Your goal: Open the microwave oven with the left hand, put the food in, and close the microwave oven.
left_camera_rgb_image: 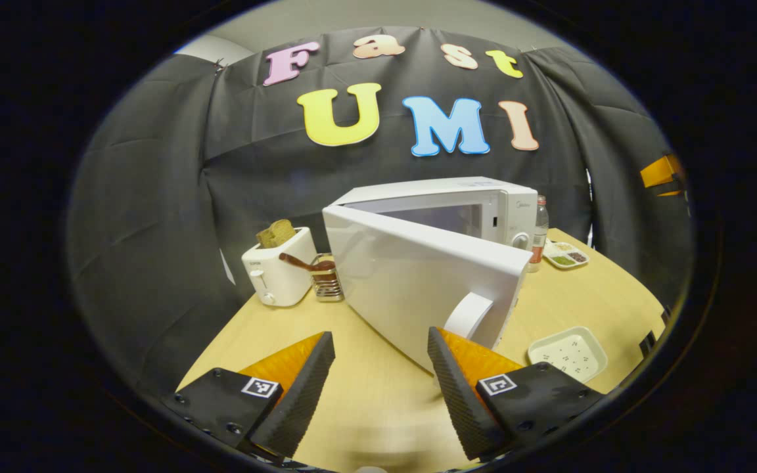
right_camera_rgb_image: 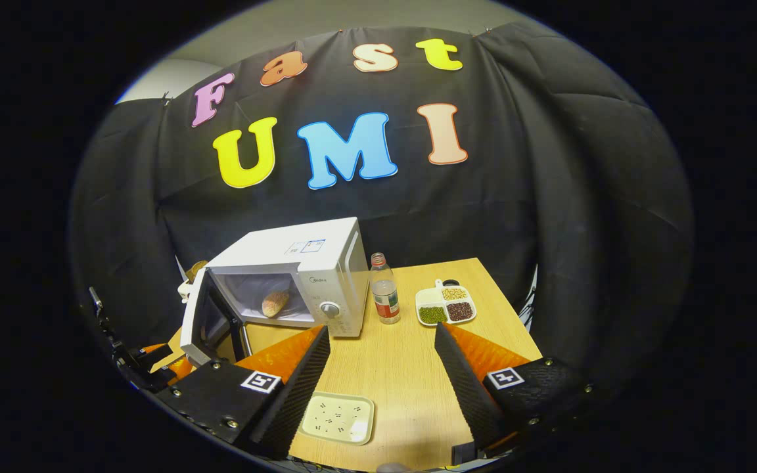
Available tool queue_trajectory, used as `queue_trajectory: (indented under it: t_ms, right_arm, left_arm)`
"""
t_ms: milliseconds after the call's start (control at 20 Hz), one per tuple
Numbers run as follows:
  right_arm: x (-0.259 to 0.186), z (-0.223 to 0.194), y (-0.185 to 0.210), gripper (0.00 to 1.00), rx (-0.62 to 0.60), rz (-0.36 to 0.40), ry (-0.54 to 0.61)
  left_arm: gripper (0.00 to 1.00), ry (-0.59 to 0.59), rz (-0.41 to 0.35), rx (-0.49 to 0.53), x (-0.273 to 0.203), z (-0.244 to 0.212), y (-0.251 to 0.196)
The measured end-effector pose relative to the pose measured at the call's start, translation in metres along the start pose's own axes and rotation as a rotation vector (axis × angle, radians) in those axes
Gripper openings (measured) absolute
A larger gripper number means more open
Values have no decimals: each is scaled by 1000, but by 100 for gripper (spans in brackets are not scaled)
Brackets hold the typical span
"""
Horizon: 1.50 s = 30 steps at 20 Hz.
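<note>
White boxy microwave oven, frame centre, holds the brown bread roll; its door stands ajar. Both tools, left and right, gape empty; a glancing push could slide it.

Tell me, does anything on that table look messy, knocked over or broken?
Nothing stands out as spilled or damaged. The microwave door hangs partly open with a bread roll inside, which fits the job under way. The bottle stands upright, the divided dish keeps its beans in their compartments, and the small tray lies flat.
</note>
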State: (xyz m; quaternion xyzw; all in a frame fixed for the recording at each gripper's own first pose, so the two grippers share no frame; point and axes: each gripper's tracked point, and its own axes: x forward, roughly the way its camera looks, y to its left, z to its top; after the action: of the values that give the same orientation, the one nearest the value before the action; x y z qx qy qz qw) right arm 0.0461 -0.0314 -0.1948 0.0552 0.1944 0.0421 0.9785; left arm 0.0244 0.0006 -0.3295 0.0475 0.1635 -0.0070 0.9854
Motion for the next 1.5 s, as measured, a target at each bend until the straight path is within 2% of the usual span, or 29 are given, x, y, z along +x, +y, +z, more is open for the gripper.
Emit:
queue_trajectory:
  t_ms: [450, 1250, 1500]
  right_arm:
    - [15, -1, -22, 98, 3, -4, 26]
    - [4, -14, -57, 98, 31, -152, 67]
    - [-4, -17, -62, 98, 32, -185, 72]
  left_arm:
    - [95, 6, -75, 0, 38, 9, -62]
    - [95, -32, -252, 37, 139, 37, -144]
    - [95, -66, -255, 51, 171, 54, -154]
